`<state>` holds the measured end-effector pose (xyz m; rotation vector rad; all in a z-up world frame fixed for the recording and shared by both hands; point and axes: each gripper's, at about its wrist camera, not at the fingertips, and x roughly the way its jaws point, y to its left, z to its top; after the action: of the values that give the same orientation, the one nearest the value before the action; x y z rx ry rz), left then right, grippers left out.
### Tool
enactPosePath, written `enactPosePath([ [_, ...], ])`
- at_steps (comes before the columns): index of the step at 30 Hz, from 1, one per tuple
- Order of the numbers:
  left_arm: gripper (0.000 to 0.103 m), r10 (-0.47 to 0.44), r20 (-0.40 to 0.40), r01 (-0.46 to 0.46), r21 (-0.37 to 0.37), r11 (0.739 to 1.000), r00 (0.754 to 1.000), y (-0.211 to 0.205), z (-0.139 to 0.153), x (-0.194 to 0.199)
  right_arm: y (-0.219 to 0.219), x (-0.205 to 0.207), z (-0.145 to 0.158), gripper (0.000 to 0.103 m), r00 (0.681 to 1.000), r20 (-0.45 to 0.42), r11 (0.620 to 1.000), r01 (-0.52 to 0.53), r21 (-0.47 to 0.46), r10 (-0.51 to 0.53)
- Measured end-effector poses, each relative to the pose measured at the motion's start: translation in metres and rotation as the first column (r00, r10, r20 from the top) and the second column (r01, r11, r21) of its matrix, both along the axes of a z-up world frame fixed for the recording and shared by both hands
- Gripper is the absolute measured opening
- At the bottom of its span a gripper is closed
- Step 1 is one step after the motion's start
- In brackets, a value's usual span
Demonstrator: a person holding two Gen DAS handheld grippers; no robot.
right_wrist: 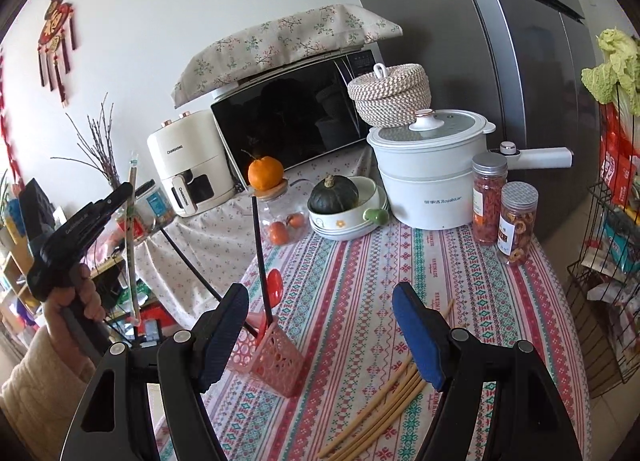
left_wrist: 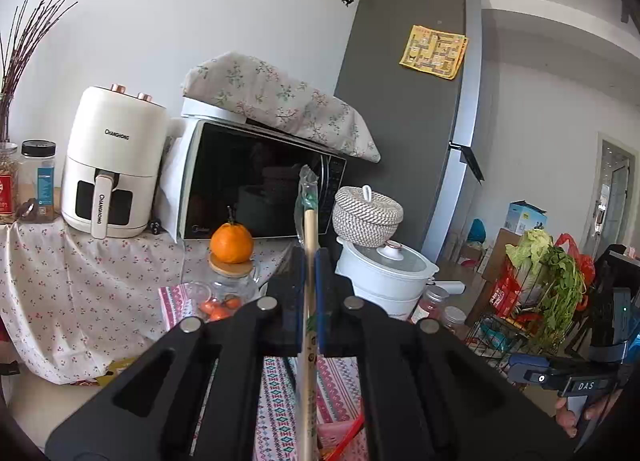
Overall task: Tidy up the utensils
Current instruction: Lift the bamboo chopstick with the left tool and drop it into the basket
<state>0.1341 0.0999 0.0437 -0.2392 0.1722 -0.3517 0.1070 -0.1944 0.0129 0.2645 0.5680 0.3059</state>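
We find the left gripper (left_wrist: 310,261) raised about level with its jaws clamped tight together, gripped from beneath by the left hand (right_wrist: 78,293) with a cream sleeve at the wrist, while the right gripper (right_wrist: 320,325) tilts downward with its blue pads (right_wrist: 416,341) standing wide apart.

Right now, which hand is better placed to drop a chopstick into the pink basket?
Probably the left. The left gripper is already shut on a wrapped chopstick, held up beside the pink basket. The right gripper is open and empty, with the loose chopsticks lying on the tablecloth beneath it.
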Motion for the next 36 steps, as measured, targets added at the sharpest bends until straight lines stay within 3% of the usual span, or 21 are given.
enactPosePath([
  [3, 0.006, -0.01, 0.061, 0.009, 0.021, 1.0, 0.998, -0.03, -0.014, -0.006, -0.002, -0.004, 0.002, 0.075, 1.0, 0.012, 1.0, 0.009, 0.008, -0.009],
  [8, 0.006, 0.026, 0.058, -0.027, 0.023, 0.999, 0.998, -0.056, -0.042, 0.007, -0.01, -0.009, 0.001, 0.075, 1.0, 0.013, 1.0, 0.02, 0.019, -0.02],
  [12, 0.006, 0.059, 0.081, -0.06, 0.012, 0.998, 0.995, -0.063, -0.047, 0.008, -0.017, -0.009, -0.001, 0.075, 1.0, 0.009, 0.999, 0.027, 0.021, -0.027],
  [19, 0.006, 0.087, 0.174, -0.108, 0.113, 0.988, 0.981, -0.078, -0.056, -0.004, -0.021, -0.005, -0.003, 0.075, 1.0, -0.011, 0.998, 0.026, 0.048, -0.026],
  [23, 0.006, 0.102, 0.169, -0.128, 0.148, 0.981, 0.98, -0.076, -0.067, -0.012, -0.02, -0.007, -0.002, 0.075, 1.0, -0.005, 0.998, 0.024, 0.056, -0.023],
  [27, 0.016, 0.099, 0.087, -0.113, 0.171, 0.979, 0.991, -0.071, -0.068, -0.011, -0.019, -0.01, 0.001, 0.075, 1.0, 0.006, 0.998, 0.013, 0.056, -0.014],
  [29, 0.026, 0.088, 0.029, -0.092, 0.169, 0.981, 0.996, -0.068, -0.066, -0.012, -0.018, -0.012, 0.003, 0.075, 1.0, 0.007, 0.999, 0.009, 0.052, -0.01],
  [31, 0.047, 0.083, -0.044, -0.074, 0.176, 0.982, 0.996, -0.067, -0.063, -0.013, -0.019, -0.012, 0.005, 0.075, 1.0, -0.001, 0.999, 0.009, 0.037, -0.009],
  [36, 0.051, 0.069, -0.235, -0.019, 0.207, 0.978, 0.97, -0.071, -0.064, -0.023, -0.027, -0.008, 0.001, 0.076, 0.997, -0.07, 0.999, 0.041, -0.013, -0.042],
])
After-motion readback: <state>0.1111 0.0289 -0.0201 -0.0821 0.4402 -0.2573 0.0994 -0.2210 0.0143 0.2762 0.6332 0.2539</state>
